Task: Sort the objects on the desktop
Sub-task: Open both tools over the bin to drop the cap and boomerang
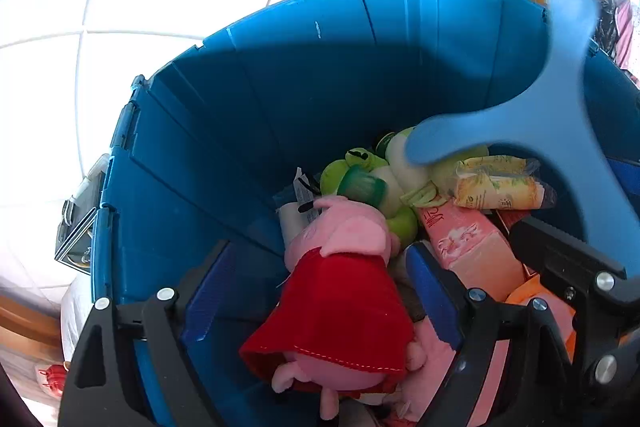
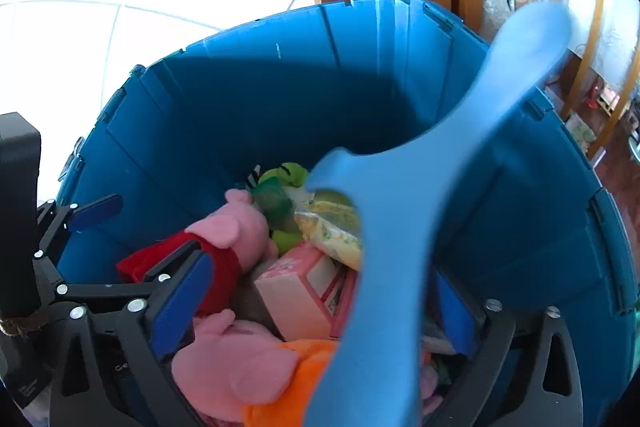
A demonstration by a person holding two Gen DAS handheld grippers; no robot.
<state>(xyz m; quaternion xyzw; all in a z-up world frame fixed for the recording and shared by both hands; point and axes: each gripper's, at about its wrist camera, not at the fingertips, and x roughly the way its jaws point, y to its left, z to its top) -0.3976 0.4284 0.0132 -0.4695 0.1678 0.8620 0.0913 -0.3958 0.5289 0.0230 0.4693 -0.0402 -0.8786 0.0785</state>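
Hanging inside the blue bin's [image 1: 248, 99] walls, both hand-held grippers [image 1: 316, 295] [image 2: 320, 303] gape over toys.

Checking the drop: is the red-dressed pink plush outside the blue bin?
No, the pink plush lies inside the blue bin among other toys.

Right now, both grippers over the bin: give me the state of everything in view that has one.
Left gripper: open, pig plush between its fingers, not pinched.
Right gripper: open.
Blue boomerang: motion-blurred over the bin, apparently loose.
Blue bin: lidless, partly filled.
Pig plush: lying in the bin, red dress on.
Frog plush: lying behind the pig.
Pink carton: tilted among the toys.
Yellow packet: sealed, lying on top.
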